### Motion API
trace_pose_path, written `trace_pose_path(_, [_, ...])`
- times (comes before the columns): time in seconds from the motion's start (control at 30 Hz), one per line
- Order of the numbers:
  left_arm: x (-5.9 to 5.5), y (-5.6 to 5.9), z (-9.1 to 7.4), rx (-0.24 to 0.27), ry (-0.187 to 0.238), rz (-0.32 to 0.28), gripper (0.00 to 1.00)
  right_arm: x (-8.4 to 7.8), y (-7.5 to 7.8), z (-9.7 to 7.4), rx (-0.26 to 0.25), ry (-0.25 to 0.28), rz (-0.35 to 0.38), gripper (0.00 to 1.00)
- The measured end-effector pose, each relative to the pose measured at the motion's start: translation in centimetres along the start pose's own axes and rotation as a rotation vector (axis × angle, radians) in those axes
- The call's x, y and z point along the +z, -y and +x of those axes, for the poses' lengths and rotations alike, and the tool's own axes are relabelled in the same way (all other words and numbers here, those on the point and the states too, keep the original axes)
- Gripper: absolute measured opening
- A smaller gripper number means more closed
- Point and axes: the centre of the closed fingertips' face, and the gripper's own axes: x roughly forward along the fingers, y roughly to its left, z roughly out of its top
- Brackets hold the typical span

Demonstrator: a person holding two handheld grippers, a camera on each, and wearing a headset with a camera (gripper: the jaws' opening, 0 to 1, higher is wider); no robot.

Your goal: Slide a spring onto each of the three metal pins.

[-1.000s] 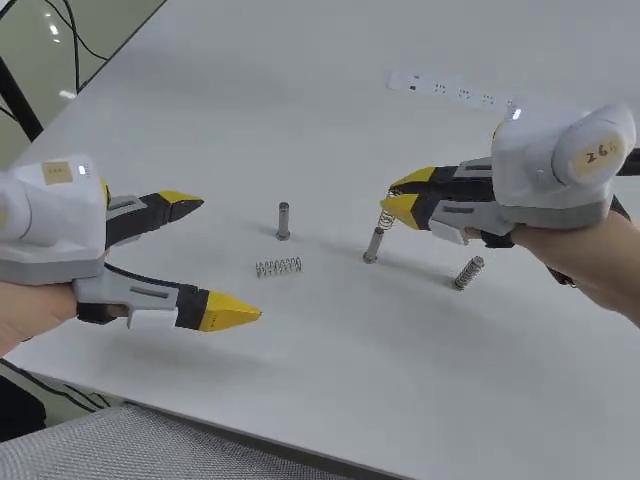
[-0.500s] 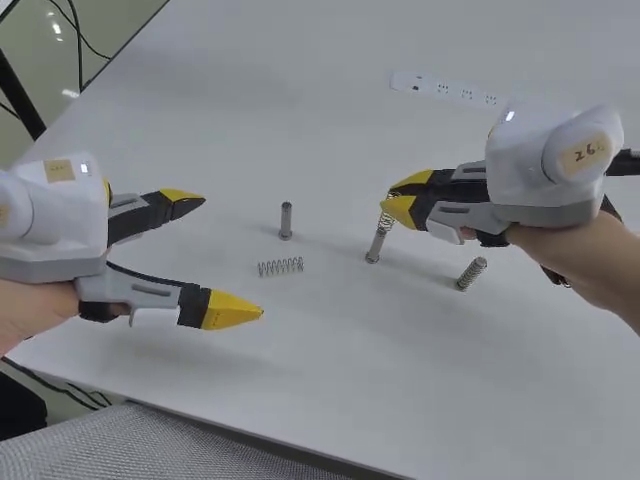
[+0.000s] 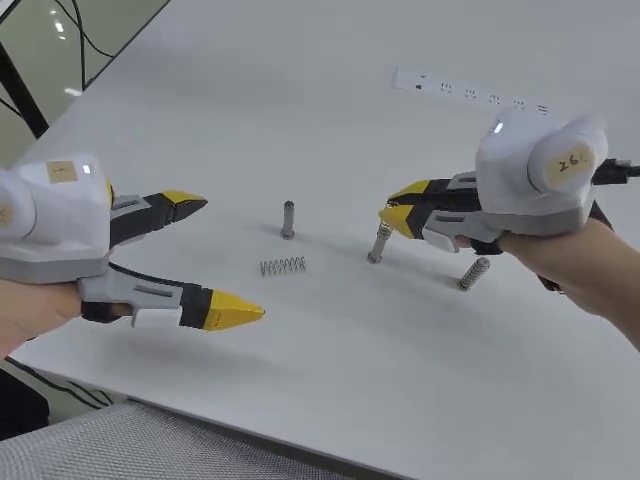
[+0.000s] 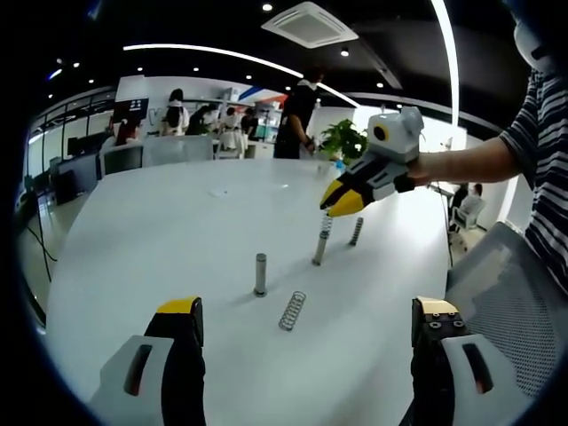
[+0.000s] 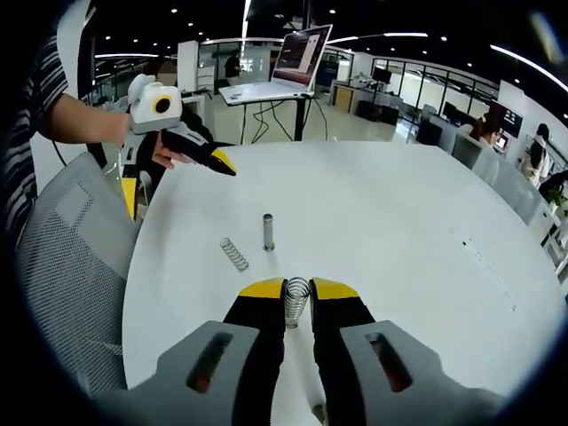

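Beside a steel pin (image 3: 288, 219), a coiled spring (image 3: 282, 266) is lying. Right tool (image 3: 388, 212) is pinching a second spring (image 5: 296, 295); left tool (image 3: 230, 258) is gaping.

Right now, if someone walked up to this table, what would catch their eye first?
The right claw, shut on a spring at the top of the middle pin. Next, the left claw, wide open, near a loose spring lying beside a bare pin on the white table.

Bright, even overhead light: ceiling strips (image 4: 442, 53) and spot lamps (image 4: 266, 7) glare in both gripper views. The white counter (image 3: 330, 100) looks washed out, its shadows soft and faint. Fisheye edges bend strongly, while the head view is sharp.
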Motion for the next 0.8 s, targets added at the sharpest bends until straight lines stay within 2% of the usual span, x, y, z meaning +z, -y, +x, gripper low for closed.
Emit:
trace_pose_path(0.33, [-0.3, 0.1, 0.0, -0.001, -0.005, -0.005, 0.96, -2.0, -0.2, 0.9, 0.002, -0.041, 0.029, 0.12])
trace_pose_path(0.63, [-0.5, 0.3, 0.0, -0.003, -0.006, -0.008, 0.96, -4.1, -0.9, 2.1, 0.005, -0.112, 0.003, 0.12])
trace_pose_path(0.8, [-0.5, 0.3, 0.0, -0.004, -0.003, -0.009, 0.96, -4.3, -1.0, 2.1, 0.005, -0.108, 0.011, 0.12])
